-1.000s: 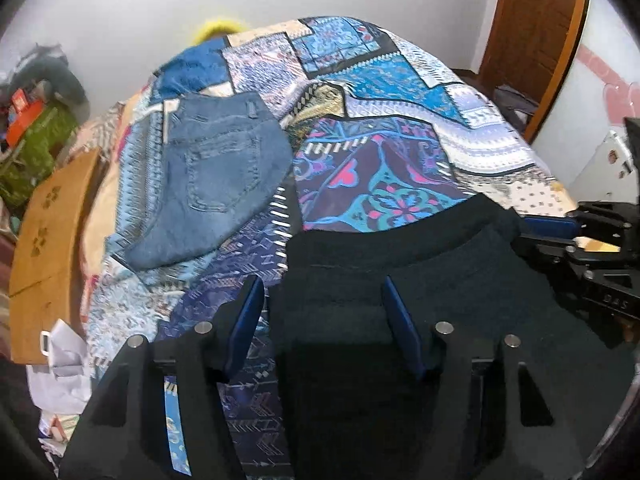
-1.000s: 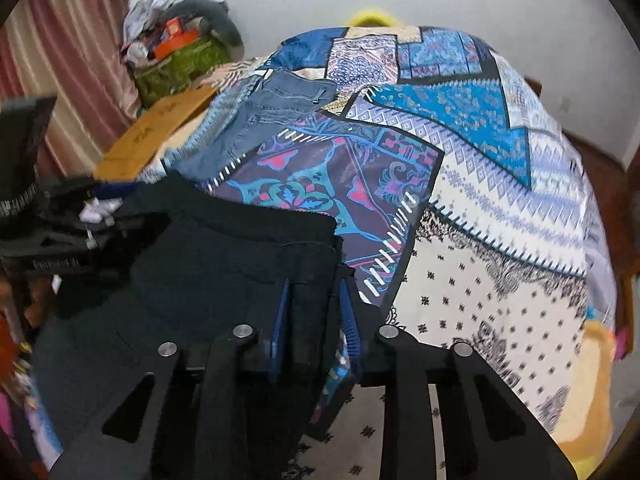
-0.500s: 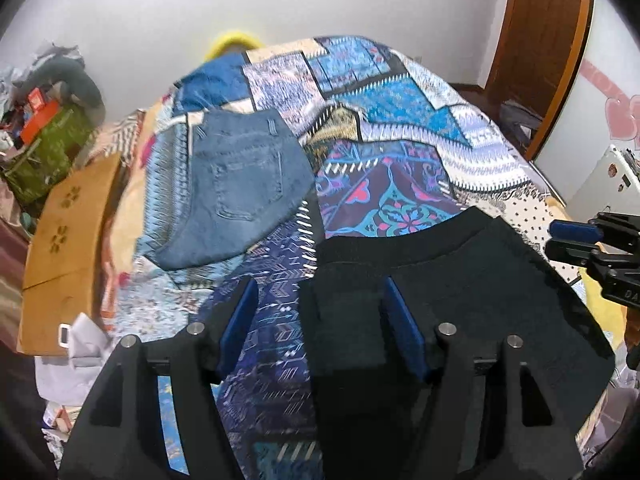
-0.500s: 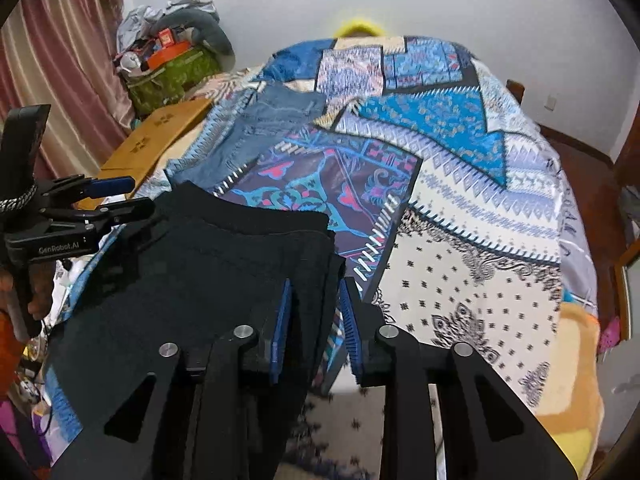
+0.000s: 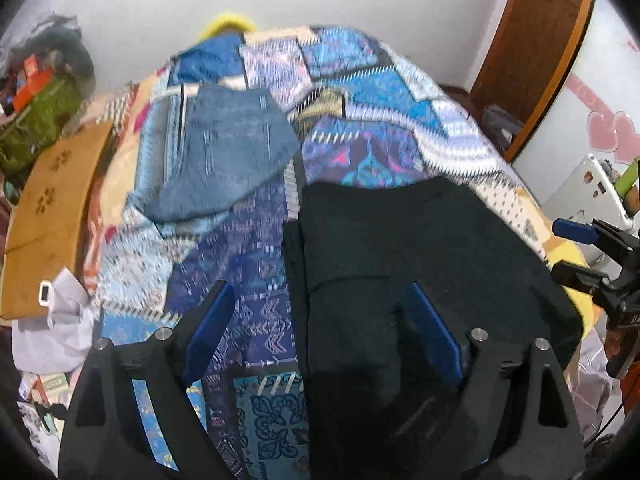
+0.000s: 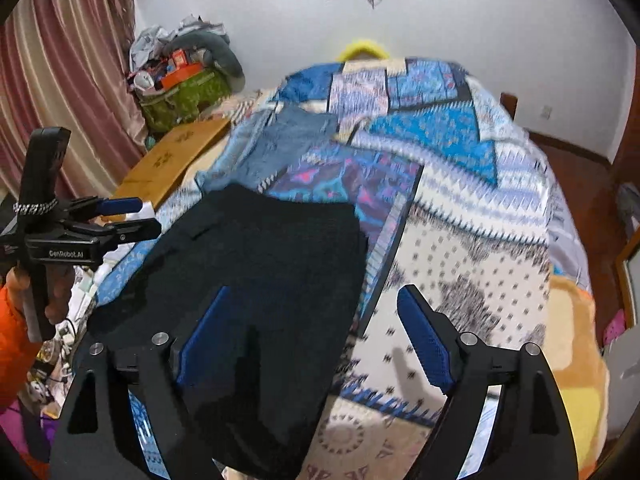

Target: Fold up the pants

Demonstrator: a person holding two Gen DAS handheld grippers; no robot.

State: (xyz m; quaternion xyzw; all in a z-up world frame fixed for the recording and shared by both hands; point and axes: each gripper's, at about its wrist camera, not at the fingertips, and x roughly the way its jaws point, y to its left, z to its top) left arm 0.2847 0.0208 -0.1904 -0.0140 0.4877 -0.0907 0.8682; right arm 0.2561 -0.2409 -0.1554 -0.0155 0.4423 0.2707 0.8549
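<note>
The black pants lie folded flat on the near part of the patterned bedspread; they also show in the right wrist view. My left gripper is open above their left edge and holds nothing. My right gripper is open above their right edge, also empty. Each gripper shows in the other's view: the right one and the left one, both open and off the bed's side.
Folded blue jeans lie farther back on the bed's left side. A wooden board leans beside the bed. A cluttered green bag stands by the curtain. A wooden door is at the right.
My right gripper has opened and let go of the black pants. Both grippers have pulled back and up from the pants, which now lie flat on the bed.
</note>
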